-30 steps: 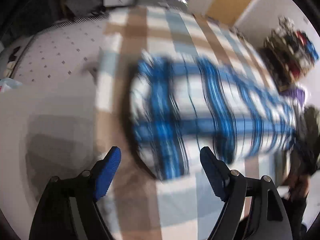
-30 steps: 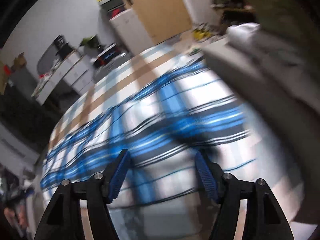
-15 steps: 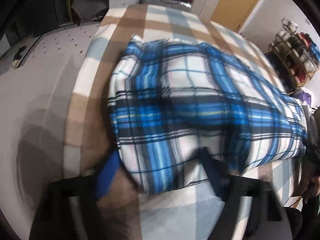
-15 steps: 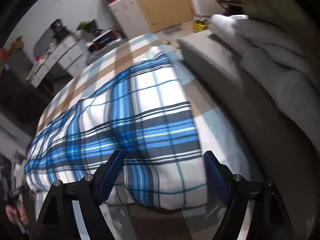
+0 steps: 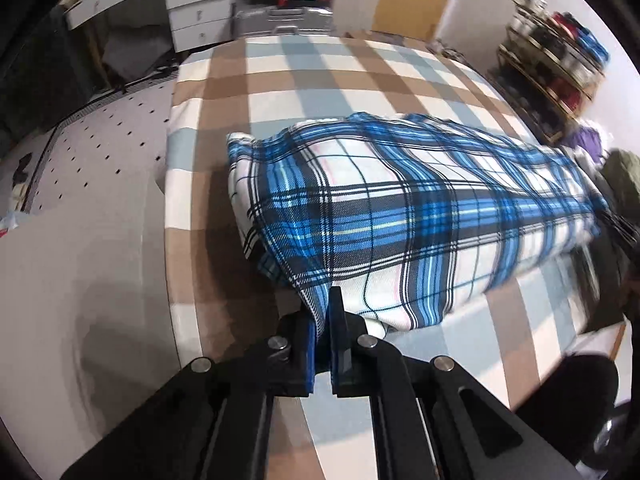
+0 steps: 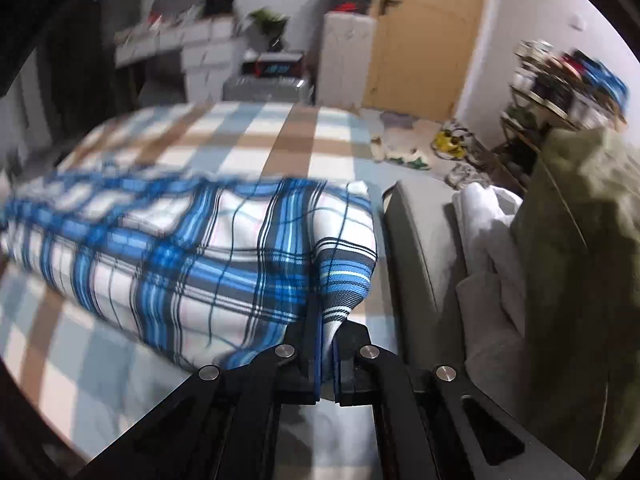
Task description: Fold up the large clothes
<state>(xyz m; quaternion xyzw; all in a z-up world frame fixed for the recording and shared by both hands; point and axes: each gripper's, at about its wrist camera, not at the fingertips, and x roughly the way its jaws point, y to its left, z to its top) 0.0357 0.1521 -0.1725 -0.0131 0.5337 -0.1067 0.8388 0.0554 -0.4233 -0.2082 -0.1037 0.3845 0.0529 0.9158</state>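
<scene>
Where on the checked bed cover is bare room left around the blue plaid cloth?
Bare: the checked cover beyond the blue plaid cloth toward the drawers, and the near strip before it. Crowded: the right side, where grey bedding lies. The left gripper and the right gripper pinch corners.

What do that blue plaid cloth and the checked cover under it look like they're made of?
Blue plaid cloth: woven fabric, likely cotton or a blend; a fine diagonal weave shows near the jaws, the finish is matte, and it creases softly.
Checked cover: smooth, flat woven sheet in tan, pale blue and white, matte; the fibre cannot be told.
</scene>
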